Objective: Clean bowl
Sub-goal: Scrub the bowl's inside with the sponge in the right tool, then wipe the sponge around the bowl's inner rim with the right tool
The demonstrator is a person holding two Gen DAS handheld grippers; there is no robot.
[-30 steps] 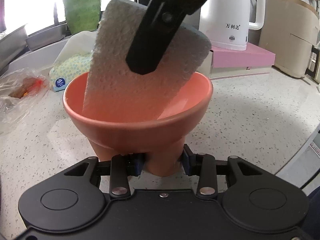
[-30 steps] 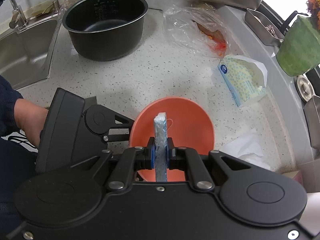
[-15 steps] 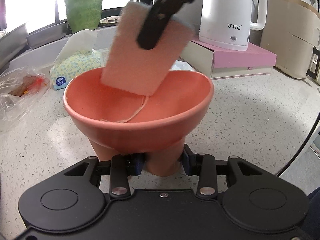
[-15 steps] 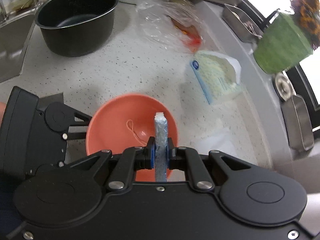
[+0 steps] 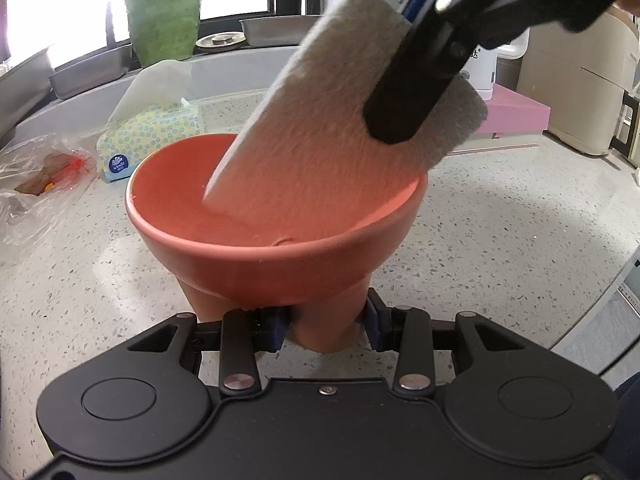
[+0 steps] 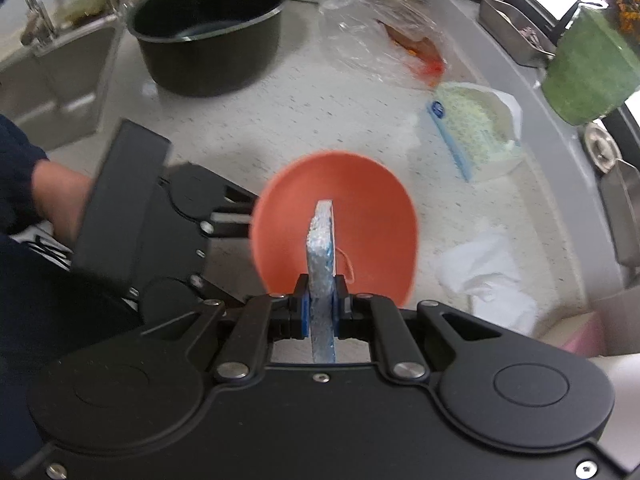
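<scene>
An orange footed bowl (image 5: 280,264) stands on the speckled counter. My left gripper (image 5: 326,320) is shut on the bowl's foot and holds it. In the right wrist view the bowl (image 6: 372,208) lies just ahead of my right gripper (image 6: 320,300), which is shut on a white and blue sponge (image 6: 321,248) held on edge. In the left wrist view the sponge (image 5: 320,132) slants down into the bowl from the upper right, its lower end against the inner wall. A thin orange string (image 6: 347,266) lies inside the bowl.
A black pot (image 6: 208,24) and a sink (image 6: 52,76) are at the back left. A plastic bag (image 5: 36,184), a tissue pack (image 5: 148,136) and a green plant pot (image 5: 164,8) stand beyond the bowl. A crumpled tissue (image 6: 488,272) lies to the right. A pink box (image 5: 516,116) is at the right.
The sponge was lifted to the bowl's rim half a second ago and has now pushed back down into the bowl. The left gripper still holds the bowl's foot.
</scene>
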